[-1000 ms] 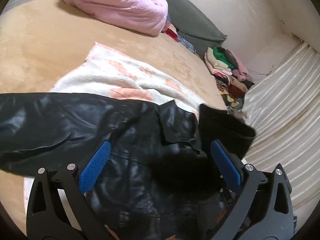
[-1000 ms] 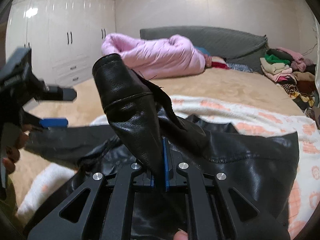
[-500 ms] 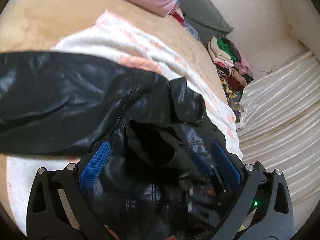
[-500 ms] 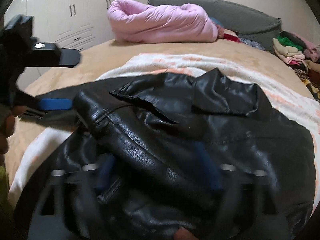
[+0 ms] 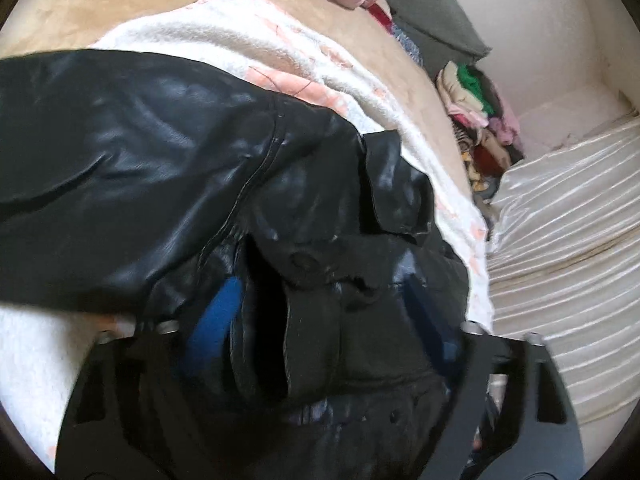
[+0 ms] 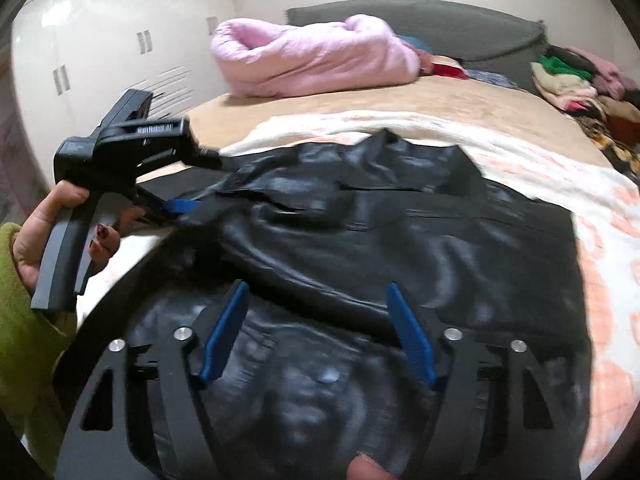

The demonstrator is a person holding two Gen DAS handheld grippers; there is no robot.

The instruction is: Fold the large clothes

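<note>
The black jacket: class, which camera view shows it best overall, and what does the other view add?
The right wrist view shows the jacket best: nearly all of it lies spread on the blanket, collar at the far edge. The left wrist view sits too close, showing only a sleeve, a button and folds bunched between the left gripper's closing jaws.

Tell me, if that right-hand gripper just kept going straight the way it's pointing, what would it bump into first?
Most likely the black leather jacket. The right gripper points down at it, its jaws closing with nothing pinched between them, and the folded sleeve lies straight ahead. How far off is hard to judge from this blurred fisheye view.
</note>
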